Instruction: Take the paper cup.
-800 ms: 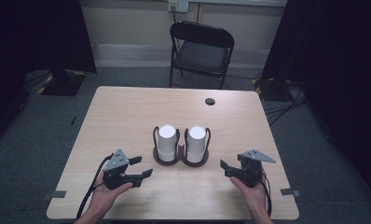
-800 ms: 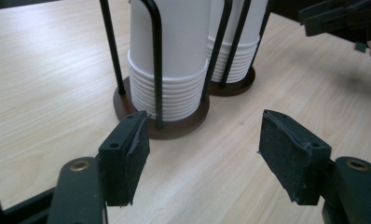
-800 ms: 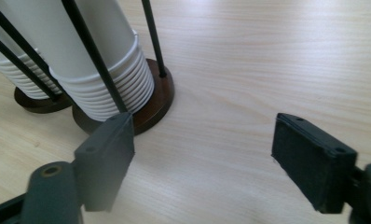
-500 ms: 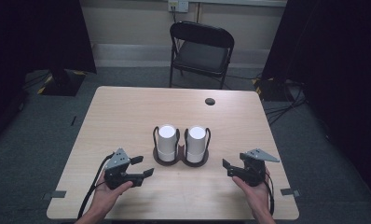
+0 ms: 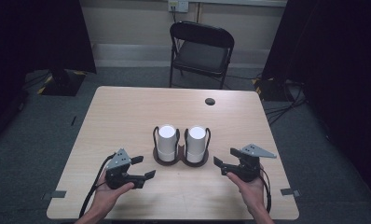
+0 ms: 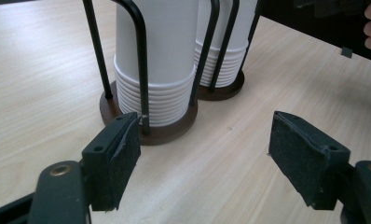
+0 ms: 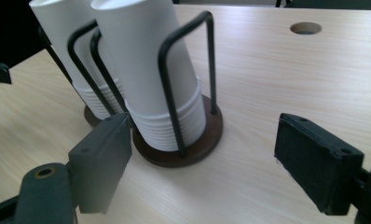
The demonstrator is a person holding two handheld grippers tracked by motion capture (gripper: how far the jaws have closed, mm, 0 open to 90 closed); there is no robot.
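On the table (image 5: 127, 112), the left tongs (image 5: 139, 168) are held spread, empty. Two cup stacks (image 5: 167, 142) stand centred in a wire holder (image 5: 181, 161). The right tongs (image 5: 223, 163) are likewise spread. A careless sideways approach could topple the stacks.

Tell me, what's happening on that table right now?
Left gripper open, right gripper open, both empty. Two cup stacks upright in wire holder, untouched. Nothing between.
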